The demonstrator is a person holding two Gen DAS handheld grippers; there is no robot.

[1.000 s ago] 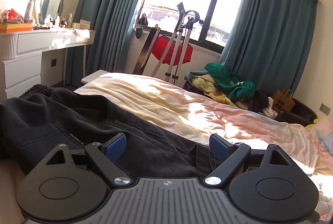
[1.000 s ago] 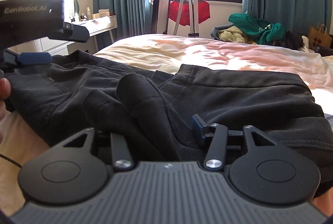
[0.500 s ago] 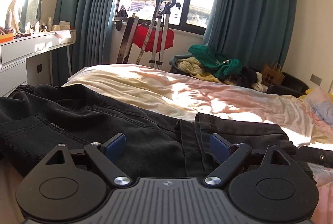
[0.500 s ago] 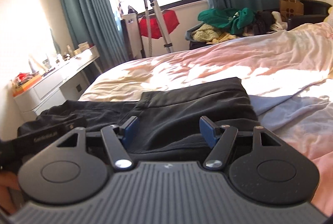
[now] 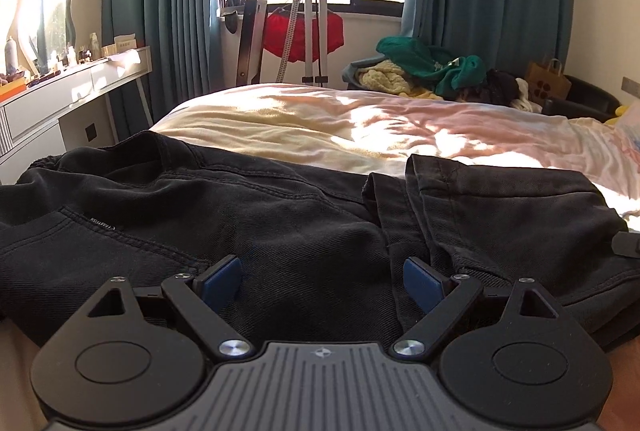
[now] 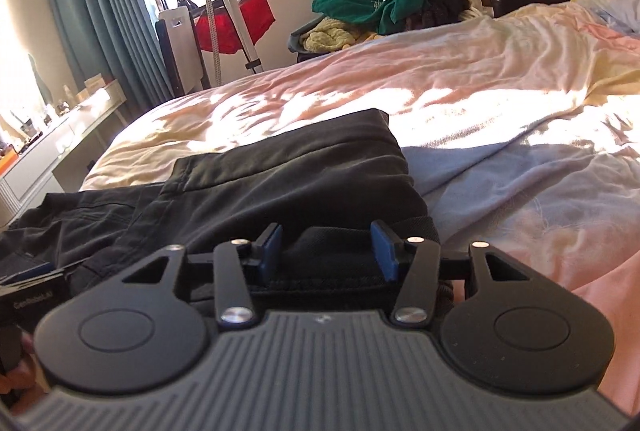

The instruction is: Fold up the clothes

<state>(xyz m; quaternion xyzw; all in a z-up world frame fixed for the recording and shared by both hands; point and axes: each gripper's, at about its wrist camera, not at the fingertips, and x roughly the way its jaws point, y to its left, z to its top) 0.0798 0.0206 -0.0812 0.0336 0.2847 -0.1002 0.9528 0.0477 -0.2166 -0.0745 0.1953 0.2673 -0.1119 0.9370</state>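
Note:
Black trousers (image 5: 280, 215) lie folded across the near edge of the bed, the waist and back pocket at the left, the leg ends folded over at the right (image 5: 520, 203). My left gripper (image 5: 322, 281) is open and empty, low over the middle of the trousers. In the right wrist view the trousers (image 6: 300, 171) lie ahead, and my right gripper (image 6: 328, 251) is open, its jaws on either side of a raised fold of the black fabric at the right end. The left gripper's body (image 6: 28, 295) shows at the left edge.
The bed (image 5: 360, 127) has a rumpled pink, yellow and blue cover (image 6: 500, 103). A pile of green and yellow clothes (image 5: 424, 67) sits beyond the bed. A garment steamer with a red cloth (image 5: 308, 27) stands by the window. A white dresser (image 5: 60, 99) stands on the left.
My right gripper let go of the trouser fabric, opened and moved to the right end of the trousers. The leg ends now lie folded over. My left gripper stayed open and turned rightward.

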